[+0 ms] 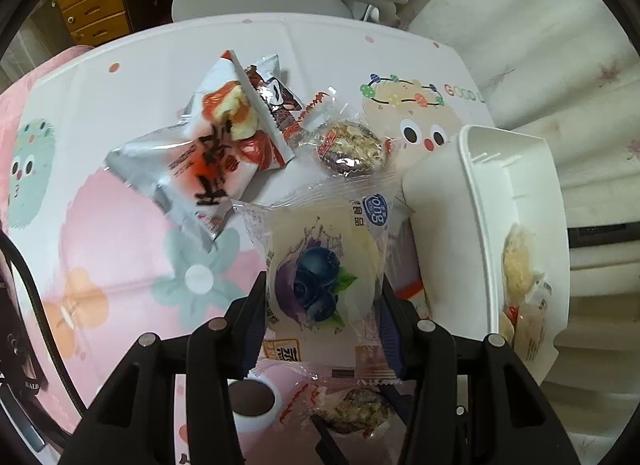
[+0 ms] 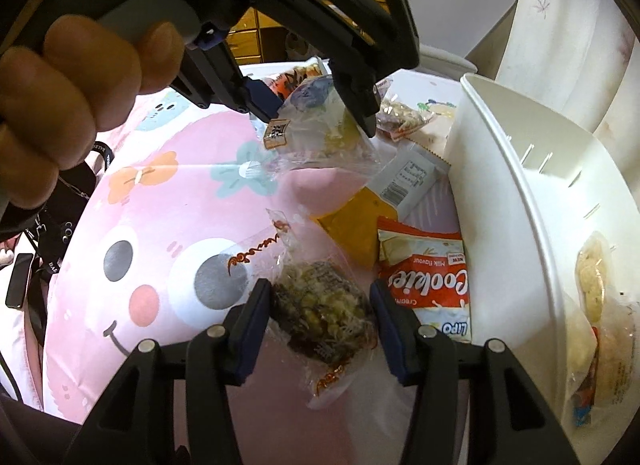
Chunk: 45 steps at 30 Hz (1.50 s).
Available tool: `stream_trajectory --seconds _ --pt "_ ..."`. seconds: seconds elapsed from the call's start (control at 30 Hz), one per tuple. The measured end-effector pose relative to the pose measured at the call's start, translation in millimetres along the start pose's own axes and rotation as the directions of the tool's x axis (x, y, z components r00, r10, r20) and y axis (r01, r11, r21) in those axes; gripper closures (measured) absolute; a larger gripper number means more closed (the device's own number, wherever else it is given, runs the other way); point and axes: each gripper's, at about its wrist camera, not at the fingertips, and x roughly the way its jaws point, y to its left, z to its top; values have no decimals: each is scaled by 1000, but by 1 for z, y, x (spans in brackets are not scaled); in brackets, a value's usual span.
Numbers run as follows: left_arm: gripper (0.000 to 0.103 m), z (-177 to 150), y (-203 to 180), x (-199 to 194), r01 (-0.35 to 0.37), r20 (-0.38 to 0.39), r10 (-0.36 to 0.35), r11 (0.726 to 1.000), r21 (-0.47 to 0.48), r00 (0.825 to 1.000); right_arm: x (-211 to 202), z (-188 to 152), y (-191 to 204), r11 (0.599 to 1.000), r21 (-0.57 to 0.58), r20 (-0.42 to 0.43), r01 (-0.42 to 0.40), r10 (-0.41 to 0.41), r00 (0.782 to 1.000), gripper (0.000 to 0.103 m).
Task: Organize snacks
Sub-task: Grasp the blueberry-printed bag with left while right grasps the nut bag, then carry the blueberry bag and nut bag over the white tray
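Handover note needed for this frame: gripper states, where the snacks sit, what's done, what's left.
Left gripper: shut on the blueberry pastry packet, lifted above the table.
Right gripper: fingers astride the oat-nut cluster packet; grip unclear.
White bin: at right, a few wrapped snacks already inside.
Still on the tablecloth: Lipo cookies packet, yellow packet, red-and-white packet, brown packet, second oat-nut cluster.
Left: bin these.

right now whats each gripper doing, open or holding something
left gripper: shut on the blueberry pastry packet.
right gripper: open around the nut cluster packet, not clamped yet.
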Motion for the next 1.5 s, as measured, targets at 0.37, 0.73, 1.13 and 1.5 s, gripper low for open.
stream_trajectory --seconds 0.37,0.73,1.13,1.5 --pt "56 -50 19 -59 -8 73 9 1000 -17 997 -35 -12 22 999 4 55 38 -38 998 52" --pt "56 -107 27 -140 -17 160 12 999 29 987 -95 -26 45 995 42 158 91 -97 983 52" --pt "56 -159 -8 -175 18 178 -36 995 102 983 -162 -44 28 975 98 231 200 -217 948 52" --pt "56 -181 -68 -172 51 205 -77 990 128 976 -198 -48 -38 971 116 247 211 -234 940 52"
